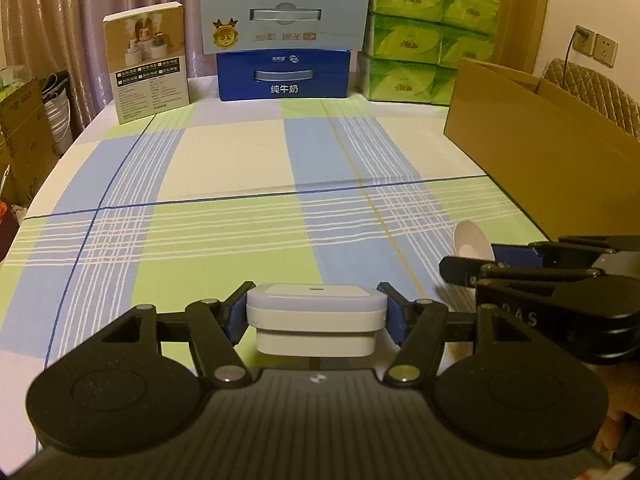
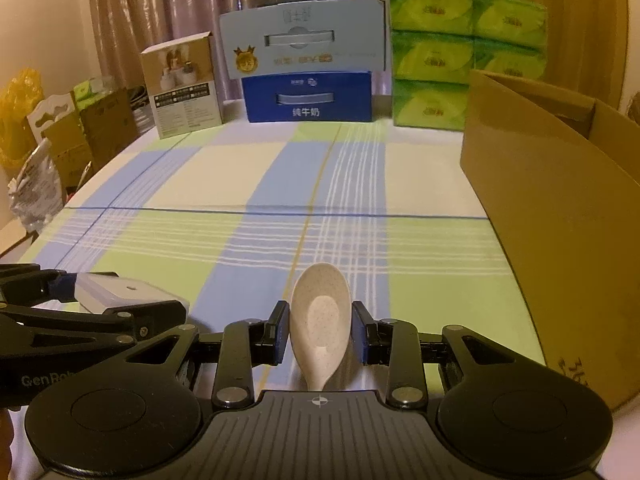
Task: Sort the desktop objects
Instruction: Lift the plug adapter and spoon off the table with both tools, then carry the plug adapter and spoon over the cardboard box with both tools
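Note:
My left gripper [image 1: 316,316] is shut on a white square plug-in device [image 1: 316,312], held between its blue pads just above the checked tablecloth. The device also shows in the right wrist view [image 2: 120,294], at the left. My right gripper [image 2: 320,330] is shut on a beige speckled spoon [image 2: 320,320], bowl pointing forward. The spoon's bowl shows in the left wrist view [image 1: 470,240], at the right, with the right gripper [image 1: 472,268] beside it. The two grippers are side by side near the table's front edge.
An open brown cardboard box [image 2: 560,208] stands at the right, also in the left wrist view [image 1: 540,152]. At the back stand a small product box [image 1: 148,64], stacked blue milk cartons [image 1: 284,74] and green tissue packs [image 1: 428,40]. Boxes and bags sit off the left edge.

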A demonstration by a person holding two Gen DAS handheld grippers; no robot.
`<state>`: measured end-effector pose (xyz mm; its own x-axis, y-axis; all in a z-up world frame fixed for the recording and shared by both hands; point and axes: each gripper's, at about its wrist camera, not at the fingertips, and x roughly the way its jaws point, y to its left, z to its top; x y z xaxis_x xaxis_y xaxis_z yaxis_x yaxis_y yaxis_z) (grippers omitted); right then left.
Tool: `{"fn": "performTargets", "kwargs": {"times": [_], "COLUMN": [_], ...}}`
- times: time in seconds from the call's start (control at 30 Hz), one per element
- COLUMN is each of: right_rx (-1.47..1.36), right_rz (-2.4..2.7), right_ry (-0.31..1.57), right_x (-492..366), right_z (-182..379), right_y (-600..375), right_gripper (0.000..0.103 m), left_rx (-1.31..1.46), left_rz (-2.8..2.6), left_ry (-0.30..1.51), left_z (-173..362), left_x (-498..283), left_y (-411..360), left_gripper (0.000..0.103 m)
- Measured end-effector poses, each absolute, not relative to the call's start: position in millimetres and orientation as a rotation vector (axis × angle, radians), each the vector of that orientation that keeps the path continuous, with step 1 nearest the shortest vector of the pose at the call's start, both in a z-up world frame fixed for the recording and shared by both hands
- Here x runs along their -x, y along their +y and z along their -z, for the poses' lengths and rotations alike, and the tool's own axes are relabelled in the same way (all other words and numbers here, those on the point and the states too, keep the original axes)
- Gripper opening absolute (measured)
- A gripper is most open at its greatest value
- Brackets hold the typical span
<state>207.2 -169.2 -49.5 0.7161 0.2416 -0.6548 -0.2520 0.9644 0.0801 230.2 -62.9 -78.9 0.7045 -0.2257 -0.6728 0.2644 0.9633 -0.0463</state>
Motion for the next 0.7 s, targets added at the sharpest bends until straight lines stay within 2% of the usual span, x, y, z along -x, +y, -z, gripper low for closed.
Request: {"fn": "performTargets", "kwargs": {"times": [0.33,0.7], "right_rx": [0.018,-0.02], "right_rz": [-0.247,-0.222], "right_ry": [0.704,0.633], "right_x": [-190,-165], "right_z": [35,-19], "right_y": [-182,-210], "right_gripper": [0.029,0.029], "left_rx": [-0.043,-0.058], "left_rz": [0.31,0.295], "left_ry": [0.766,0.78], "left_z": [75,60], "left_x": [-223,-203], "left_y": [-68,-84], "left_gripper": [0.061,0.061]}}
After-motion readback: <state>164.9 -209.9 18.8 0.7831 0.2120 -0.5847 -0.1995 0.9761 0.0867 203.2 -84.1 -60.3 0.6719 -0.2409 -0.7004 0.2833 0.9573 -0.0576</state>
